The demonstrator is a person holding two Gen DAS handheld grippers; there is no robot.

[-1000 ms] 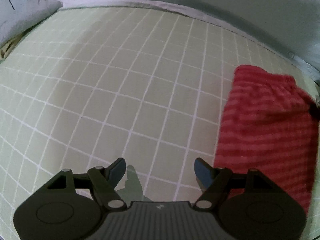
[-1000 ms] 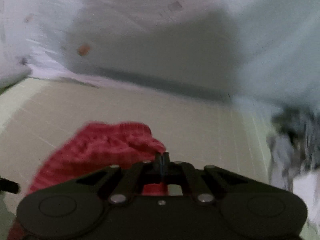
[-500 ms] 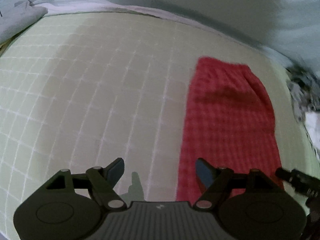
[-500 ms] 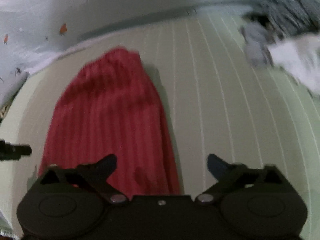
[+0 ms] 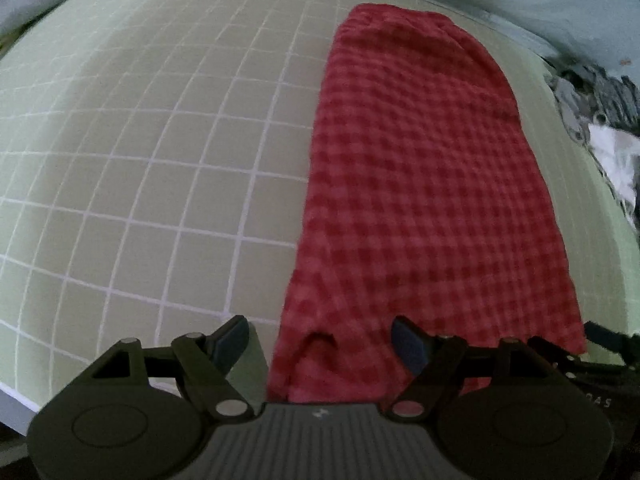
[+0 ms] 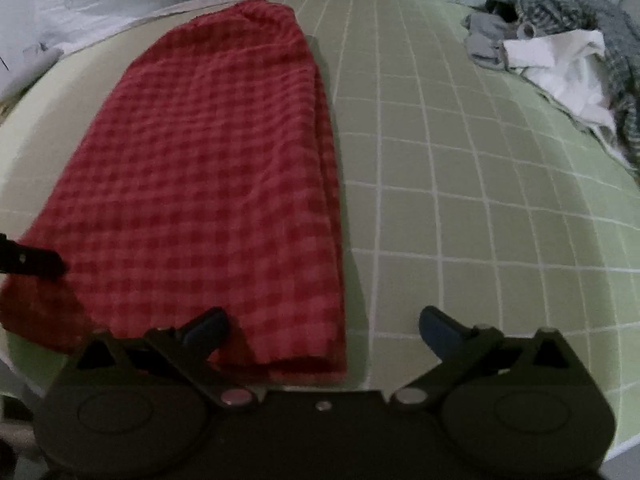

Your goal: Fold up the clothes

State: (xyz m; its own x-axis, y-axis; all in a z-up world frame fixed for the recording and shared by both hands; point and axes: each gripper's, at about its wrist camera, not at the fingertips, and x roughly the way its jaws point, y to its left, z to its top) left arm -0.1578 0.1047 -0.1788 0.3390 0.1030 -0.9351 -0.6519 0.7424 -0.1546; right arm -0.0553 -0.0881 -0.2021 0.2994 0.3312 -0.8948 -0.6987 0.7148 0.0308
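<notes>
A red checked garment (image 5: 424, 168) lies flat as a long folded strip on the green gridded mat (image 5: 160, 128). My left gripper (image 5: 320, 340) hovers open over the strip's near left corner, nothing between its fingers. In the right wrist view the same garment (image 6: 216, 168) runs away from me, and my right gripper (image 6: 324, 326) stands open above its near right corner. One left gripper finger (image 6: 32, 260) pokes in at that view's left edge. Part of the right gripper (image 5: 600, 344) shows at the left wrist view's right edge.
A pile of unfolded clothes (image 6: 568, 44), grey checked and white, sits at the mat's far right, also seen as clothes pile (image 5: 604, 120). A pale printed sheet (image 6: 80, 4) runs behind the mat. The mat's near edge (image 5: 16, 392) is close below my left gripper.
My right gripper let go of the red garment and opened. The garment dropped from held-up to flat on the mat. Both grippers moved toward its near end.
</notes>
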